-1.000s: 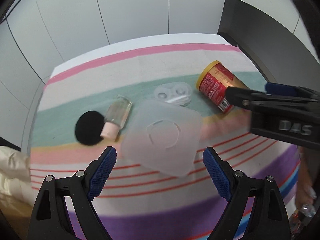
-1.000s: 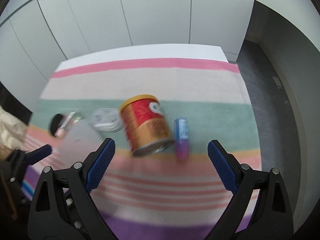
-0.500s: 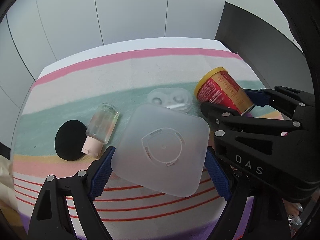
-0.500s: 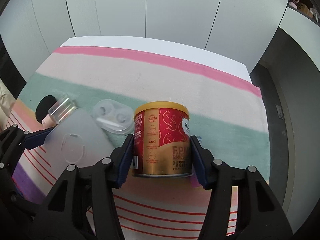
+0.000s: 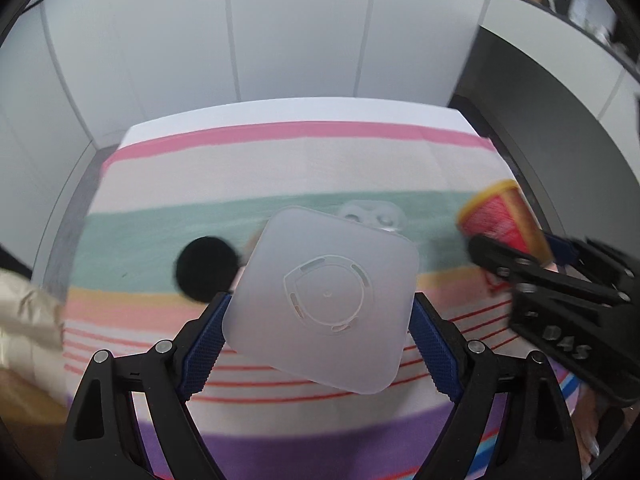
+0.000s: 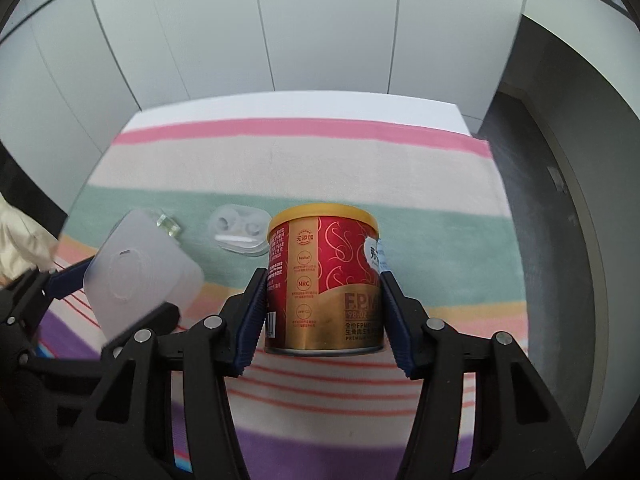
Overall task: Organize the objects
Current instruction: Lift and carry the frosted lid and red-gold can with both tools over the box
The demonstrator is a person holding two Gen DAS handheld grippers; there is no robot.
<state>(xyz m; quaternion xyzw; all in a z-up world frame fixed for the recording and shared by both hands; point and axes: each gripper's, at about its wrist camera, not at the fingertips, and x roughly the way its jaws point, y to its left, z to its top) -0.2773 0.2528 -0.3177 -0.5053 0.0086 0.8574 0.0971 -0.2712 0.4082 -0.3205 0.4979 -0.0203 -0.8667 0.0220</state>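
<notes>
My left gripper (image 5: 320, 344) is shut on a frosted square plastic lid (image 5: 324, 296) and holds it tilted above the striped cloth. The lid also shows in the right wrist view (image 6: 140, 276). My right gripper (image 6: 322, 316) is shut on a red and gold can with a yellow lid (image 6: 324, 276), held upright just above the cloth. The can also shows at the right of the left wrist view (image 5: 504, 220). A clear contact lens case (image 6: 240, 232) lies on the green stripe between the two.
A black round pad (image 5: 206, 262) lies left of the lid. A small clear bottle (image 6: 168, 226) lies behind the lid. A small blue tube (image 6: 382, 258) peeks from behind the can. The striped cloth (image 6: 360, 160) covers the table; its far part is bare.
My left gripper closed on the frosted lid and lifted it. My right gripper closed on the can, stood it upright and raised it off the cloth.
</notes>
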